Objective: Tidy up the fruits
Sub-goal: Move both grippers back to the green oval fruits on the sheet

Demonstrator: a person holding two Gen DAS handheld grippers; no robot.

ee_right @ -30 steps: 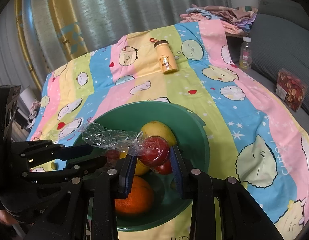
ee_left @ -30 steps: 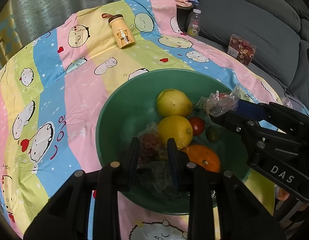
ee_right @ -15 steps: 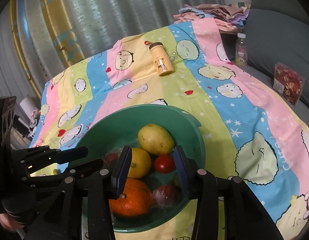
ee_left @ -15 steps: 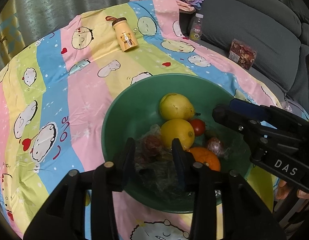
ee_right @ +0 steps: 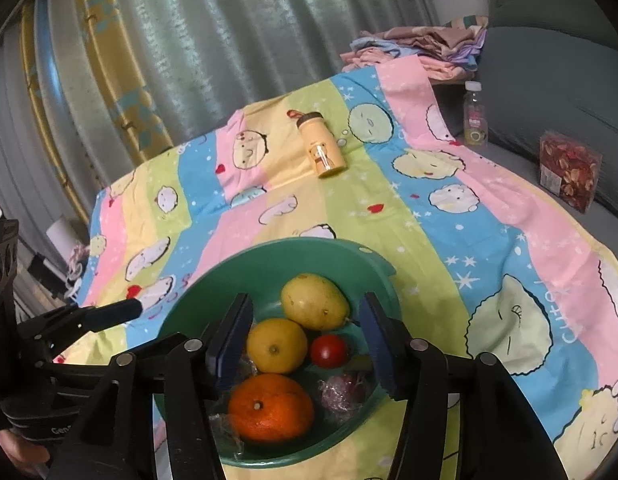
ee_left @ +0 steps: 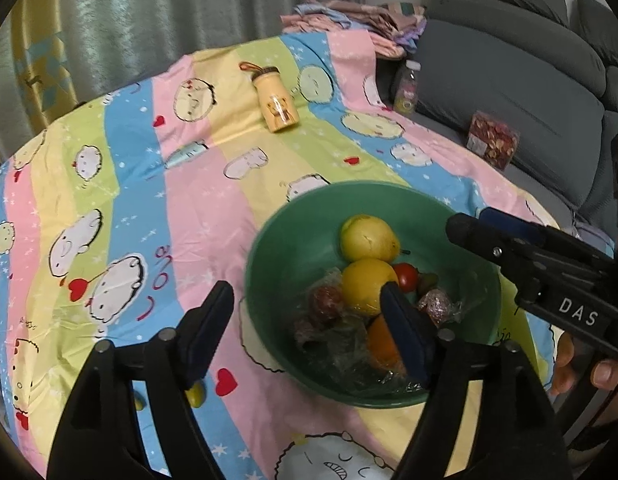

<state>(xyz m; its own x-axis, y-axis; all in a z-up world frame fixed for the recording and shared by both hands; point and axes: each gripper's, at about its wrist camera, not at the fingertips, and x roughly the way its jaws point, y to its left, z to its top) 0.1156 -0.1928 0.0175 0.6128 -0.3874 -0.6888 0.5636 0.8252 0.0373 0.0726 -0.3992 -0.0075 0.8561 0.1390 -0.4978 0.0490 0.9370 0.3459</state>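
Right now both my tools sit over the green bowl (ee_right: 379, 264), which rests on the cartoon-print cloth (ee_left: 197, 208) covering the worktop. Left tool (ee_left: 309, 320): jaws opening, wide apart, nothing gripped; one finger hangs over the cloth outside the bowl, the other over the bowl's near side. Right tool (ee_right: 305, 344): jaws opening too, nothing pinched; fruit visible between them but no contact. Bowl holds a yellow-green pear (ee_right: 314, 301) at the far side, a lemon (ee_right: 277, 345) just in front of it, a small tomato (ee_right: 329, 351) beside the lemon, an orange (ee_right: 271, 407) nearest me, and a plastic-wrapped red fruit (ee_right: 343, 392) right of the orange. Second wrapped red fruit (ee_left: 324, 300) lies on crumpled film at the bowl's left side in the left view. Small yellow-green fruit (ee_left: 197, 394) sits on the cloth outside the bowl, under the left tool. Yellow bottle (ee_left: 273, 105) lies on its side well beyond the bowl.
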